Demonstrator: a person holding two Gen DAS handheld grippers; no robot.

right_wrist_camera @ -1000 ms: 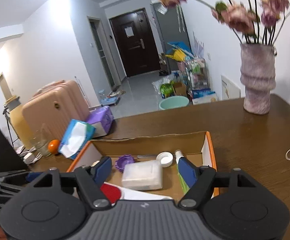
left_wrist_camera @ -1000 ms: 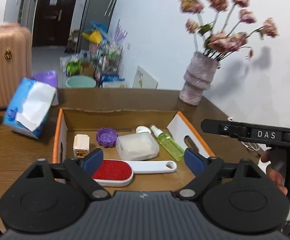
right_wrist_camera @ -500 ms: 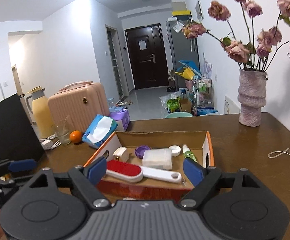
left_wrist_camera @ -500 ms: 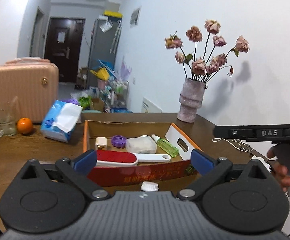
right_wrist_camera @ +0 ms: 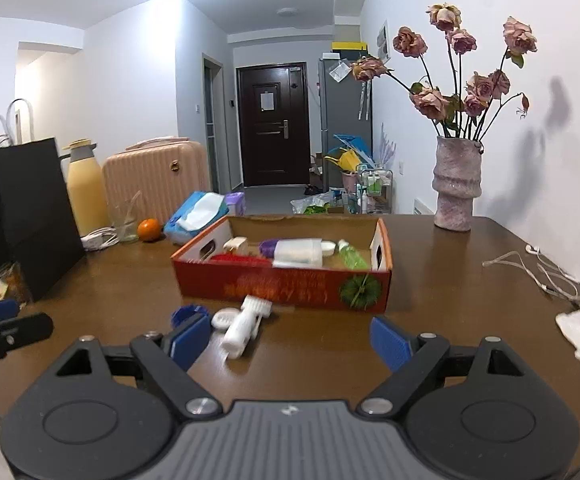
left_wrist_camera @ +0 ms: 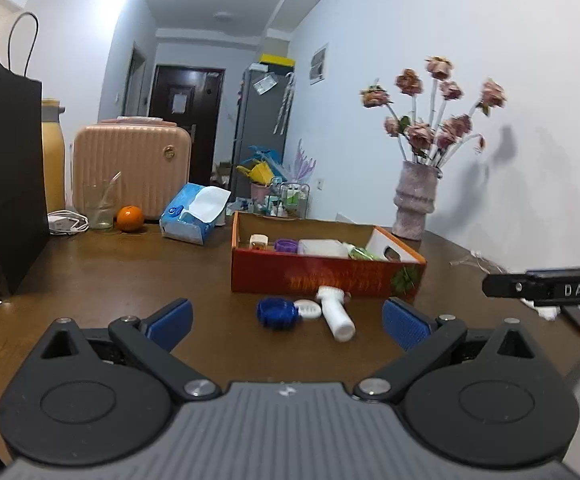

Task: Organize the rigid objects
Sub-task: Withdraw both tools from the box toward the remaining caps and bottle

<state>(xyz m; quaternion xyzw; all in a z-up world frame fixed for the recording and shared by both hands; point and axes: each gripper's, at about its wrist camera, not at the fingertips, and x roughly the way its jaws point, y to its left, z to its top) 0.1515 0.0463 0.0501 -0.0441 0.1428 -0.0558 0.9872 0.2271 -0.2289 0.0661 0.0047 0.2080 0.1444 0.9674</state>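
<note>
Both tools, left (left_wrist_camera: pixel 286 322) and right (right_wrist_camera: pixel 290 340), gape wide and empty, their jaws having just been opening. At frame centre, the box (right_wrist_camera: pixel 286 282) sits on the table (right_wrist_camera: pixel 450 280); a white brush (right_wrist_camera: pixel 246 322) lies before it.

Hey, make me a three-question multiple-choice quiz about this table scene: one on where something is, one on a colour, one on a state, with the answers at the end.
1. Where does the white brush lie?
A. Inside the cardboard box
B. On the table in front of the cardboard box
C. Beside the vase

2. What colour is the round cap next to the brush?
A. Blue
B. Orange
C. Green

3. How does the left gripper stand?
A. Shut on the brush
B. Shut on nothing
C. Open, holding nothing

Answers: 1 B, the brush rests on the table just before the cardboard box. 2 A, the cap is dark blue. 3 C, its jaws stand wide apart with nothing between the pads.
</note>
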